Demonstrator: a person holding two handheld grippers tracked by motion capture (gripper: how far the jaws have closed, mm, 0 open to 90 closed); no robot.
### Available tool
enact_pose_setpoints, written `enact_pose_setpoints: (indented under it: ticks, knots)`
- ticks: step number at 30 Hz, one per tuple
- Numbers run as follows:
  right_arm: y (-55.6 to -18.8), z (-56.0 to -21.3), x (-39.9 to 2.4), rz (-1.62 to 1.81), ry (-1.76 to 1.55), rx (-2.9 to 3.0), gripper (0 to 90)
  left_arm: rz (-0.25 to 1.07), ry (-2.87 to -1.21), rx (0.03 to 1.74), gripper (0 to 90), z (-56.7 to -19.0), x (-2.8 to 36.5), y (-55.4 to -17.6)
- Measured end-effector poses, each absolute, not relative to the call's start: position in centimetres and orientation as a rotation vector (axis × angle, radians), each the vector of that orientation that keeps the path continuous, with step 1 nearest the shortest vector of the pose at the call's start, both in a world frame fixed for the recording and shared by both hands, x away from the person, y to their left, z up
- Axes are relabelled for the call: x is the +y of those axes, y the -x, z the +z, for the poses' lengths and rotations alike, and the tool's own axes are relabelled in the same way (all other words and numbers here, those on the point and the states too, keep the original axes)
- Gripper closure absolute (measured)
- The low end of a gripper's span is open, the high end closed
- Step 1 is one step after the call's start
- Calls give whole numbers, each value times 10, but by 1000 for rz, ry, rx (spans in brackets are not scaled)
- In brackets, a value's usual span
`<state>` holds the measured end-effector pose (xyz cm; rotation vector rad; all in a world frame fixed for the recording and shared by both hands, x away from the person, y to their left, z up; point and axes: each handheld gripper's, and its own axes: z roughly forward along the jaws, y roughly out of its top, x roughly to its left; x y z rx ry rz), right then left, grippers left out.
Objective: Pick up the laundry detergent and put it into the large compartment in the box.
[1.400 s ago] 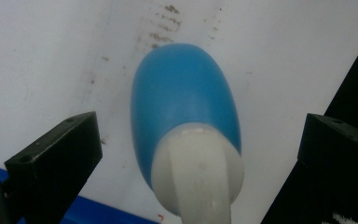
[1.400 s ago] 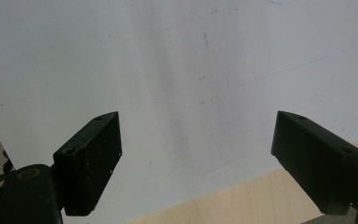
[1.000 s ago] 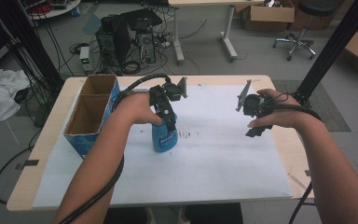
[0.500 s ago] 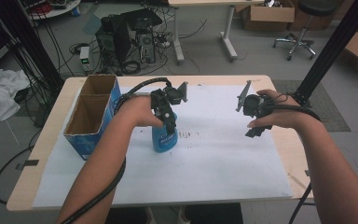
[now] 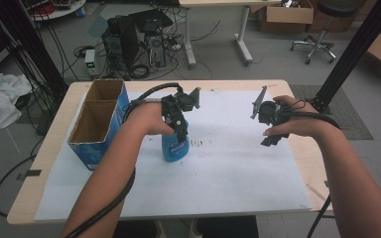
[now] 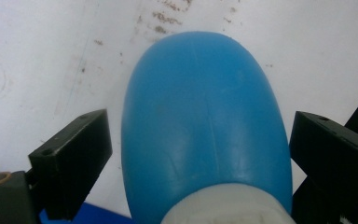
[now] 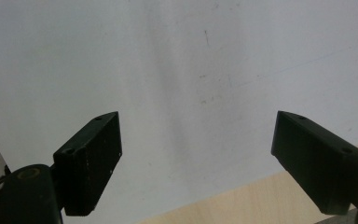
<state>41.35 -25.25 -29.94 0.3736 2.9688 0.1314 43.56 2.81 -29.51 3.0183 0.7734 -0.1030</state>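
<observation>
Both forearms bare, no sleeves; left gripper [image 5: 183, 141] & right gripper [image 5: 269, 141] are black w/ blocky rectangular jaws, small screw holes in pads, grey 3-cornered plate on top of each, thick black cable trailing along each arm.

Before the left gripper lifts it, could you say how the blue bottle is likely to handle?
The bottle looks like smooth, rounded plastic, so it may slip between the flat fingers, which have just been closing around it without touching. Standing upright on paper, it could tip if nudged. It probably flexes slightly under squeeze.
</observation>
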Motion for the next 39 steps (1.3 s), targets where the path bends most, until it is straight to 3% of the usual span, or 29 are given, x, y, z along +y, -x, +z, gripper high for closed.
enact_pose_setpoints:
  ticks: [39]
  knots:
    - [-416,-305,-250,133,-366,2978,162,-87,-3022,812,294,-294,25,-434]
